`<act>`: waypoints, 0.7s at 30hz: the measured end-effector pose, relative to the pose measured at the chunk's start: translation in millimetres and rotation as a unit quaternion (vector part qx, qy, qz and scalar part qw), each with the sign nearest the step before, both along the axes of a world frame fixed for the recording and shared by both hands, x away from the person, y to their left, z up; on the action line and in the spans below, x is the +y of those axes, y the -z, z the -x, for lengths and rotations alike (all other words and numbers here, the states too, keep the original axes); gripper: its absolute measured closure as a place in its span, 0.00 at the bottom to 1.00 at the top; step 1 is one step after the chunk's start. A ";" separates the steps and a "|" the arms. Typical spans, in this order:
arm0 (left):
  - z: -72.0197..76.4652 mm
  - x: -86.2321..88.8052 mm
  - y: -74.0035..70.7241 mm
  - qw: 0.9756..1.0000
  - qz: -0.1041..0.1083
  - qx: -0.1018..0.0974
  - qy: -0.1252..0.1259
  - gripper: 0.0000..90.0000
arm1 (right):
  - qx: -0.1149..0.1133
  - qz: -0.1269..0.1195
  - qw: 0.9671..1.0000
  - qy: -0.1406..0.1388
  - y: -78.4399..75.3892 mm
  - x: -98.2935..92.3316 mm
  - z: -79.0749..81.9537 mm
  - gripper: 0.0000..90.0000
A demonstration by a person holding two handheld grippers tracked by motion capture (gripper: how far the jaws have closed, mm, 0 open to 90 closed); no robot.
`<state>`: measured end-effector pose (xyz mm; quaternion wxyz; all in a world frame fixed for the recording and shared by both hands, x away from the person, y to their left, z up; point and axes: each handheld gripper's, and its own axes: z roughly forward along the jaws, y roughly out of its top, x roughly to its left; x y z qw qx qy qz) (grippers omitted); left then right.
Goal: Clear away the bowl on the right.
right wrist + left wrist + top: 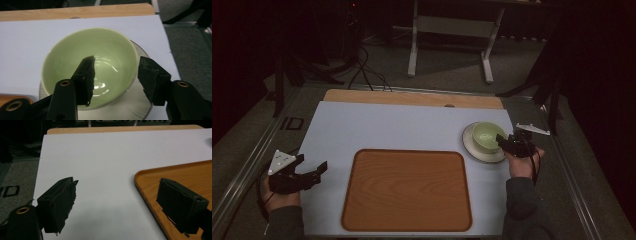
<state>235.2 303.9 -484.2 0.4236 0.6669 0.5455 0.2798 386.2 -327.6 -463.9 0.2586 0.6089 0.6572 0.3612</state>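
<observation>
The surface [377, 127] is seen as a pale sheet laid over a wooden top, a strip of which is left bare along the far edge; a wooden tray [407, 189] with rounded corners is set on the near middle of the surface, and nothing is carried in it; in the left gripper view a corner of the tray [150, 180] is seen at the right.

A white plate [472, 147] is placed at the right side of the surface, just beyond the far right corner of the tray and apart from it; a pale green bowl [486, 135] is stood upright on the plate, and its inside is seen bare in the right gripper view [100, 50], with the plate's rim [140, 100] showing around it.

The right tool [507, 142] is held at the bowl's right side; in the right gripper view [116, 75] its jaws are set astride the bowl's near rim, one jaw inside the bowl and the other outside over the plate; the jaws are parted, and no pad is seen pressed on the rim, so the bowl is not gripped.

The left tool [312, 162] is held at the near left edge of the surface, well apart from the bowl; in the left gripper view [116, 197] its jaws are spread wide, with nothing between them.
</observation>
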 end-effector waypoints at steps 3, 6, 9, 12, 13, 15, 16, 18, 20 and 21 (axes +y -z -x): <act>0.1 0.0 0.3 1.000 -0.001 0.001 -0.002 0.17 | -0.001 0.002 1.000 -0.005 -0.2 1.4 -2.5 0.48; -0.2 0.7 0.5 1.000 0.000 0.002 -0.004 0.17 | 0.003 0.003 1.000 0.004 0.6 1.7 -4.8 0.47; 0.5 1.0 0.2 1.000 0.000 0.000 -0.006 0.17 | 0.011 0.008 1.000 0.013 2.7 1.3 -7.7 0.49; 1.0 2.1 0.0 1.000 0.002 0.000 -0.008 0.17 | 0.029 -0.001 0.999 0.018 6.9 0.5 -11.4 0.53; 1.1 2.7 0.0 1.000 0.003 0.000 -0.010 0.17 | 0.032 -0.005 0.999 0.020 8.5 0.2 -12.2 0.53; 1.2 3.6 0.0 1.000 0.005 0.000 -0.013 0.17 | 0.039 -0.008 0.999 0.023 11.4 0.2 -14.3 0.54; 1.2 3.9 0.1 1.000 0.005 0.000 -0.013 0.17 | 0.043 -0.009 0.999 0.024 12.7 -0.2 -15.7 0.54; 1.2 3.9 0.1 1.000 0.005 0.000 -0.013 0.17 | 0.048 -0.015 0.998 0.026 13.9 -0.7 -16.9 0.54; 1.1 3.4 -0.2 1.000 0.004 0.000 -0.013 0.17 | 0.062 -0.032 0.997 0.039 17.4 0.1 -19.5 0.57; 1.2 3.4 -0.2 1.000 0.002 0.000 -0.013 0.17 | 0.065 -0.032 0.997 0.042 18.4 0.8 -20.4 0.59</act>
